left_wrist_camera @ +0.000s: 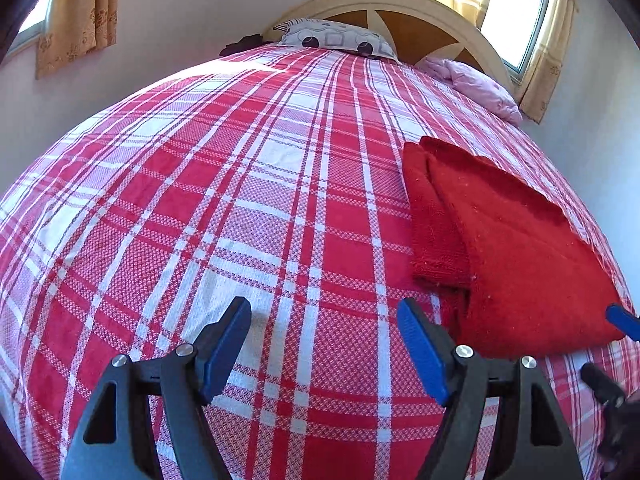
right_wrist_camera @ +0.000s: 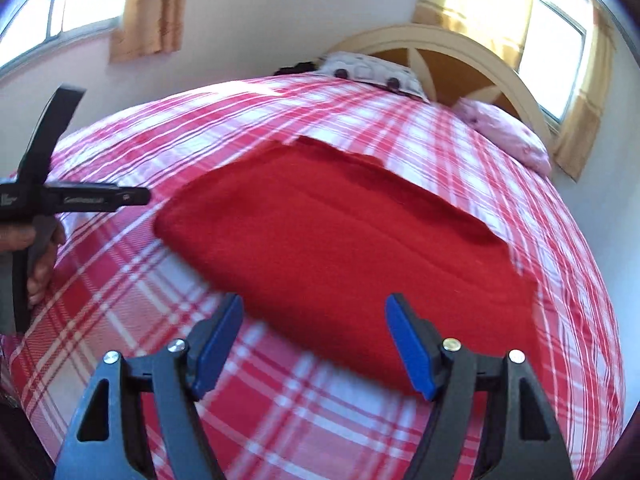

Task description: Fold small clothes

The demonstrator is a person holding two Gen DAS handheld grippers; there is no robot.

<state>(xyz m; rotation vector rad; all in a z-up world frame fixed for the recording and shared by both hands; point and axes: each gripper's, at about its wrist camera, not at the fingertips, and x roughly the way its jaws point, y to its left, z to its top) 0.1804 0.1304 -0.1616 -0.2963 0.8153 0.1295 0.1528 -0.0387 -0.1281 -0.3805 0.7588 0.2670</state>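
A folded red knit garment [left_wrist_camera: 516, 248] lies flat on the red and white plaid bedspread [left_wrist_camera: 224, 208]. In the left wrist view it sits to the right of my left gripper [left_wrist_camera: 324, 344], which is open over bare bedspread with nothing between its blue pads. A blue pad of the other gripper [left_wrist_camera: 624, 322] shows at the garment's near right corner. In the right wrist view the red garment [right_wrist_camera: 344, 240] lies just beyond my right gripper [right_wrist_camera: 314, 340], which is open and empty, its pads above the garment's near edge. The picture there is blurred.
A patterned pillow [left_wrist_camera: 340, 38] and a pink pillow [left_wrist_camera: 480, 84] lie against the arched headboard [left_wrist_camera: 416, 12] at the far end. Curtained windows stand at both sides. A hand holding the left gripper's body [right_wrist_camera: 44, 200] shows at the left edge of the right wrist view.
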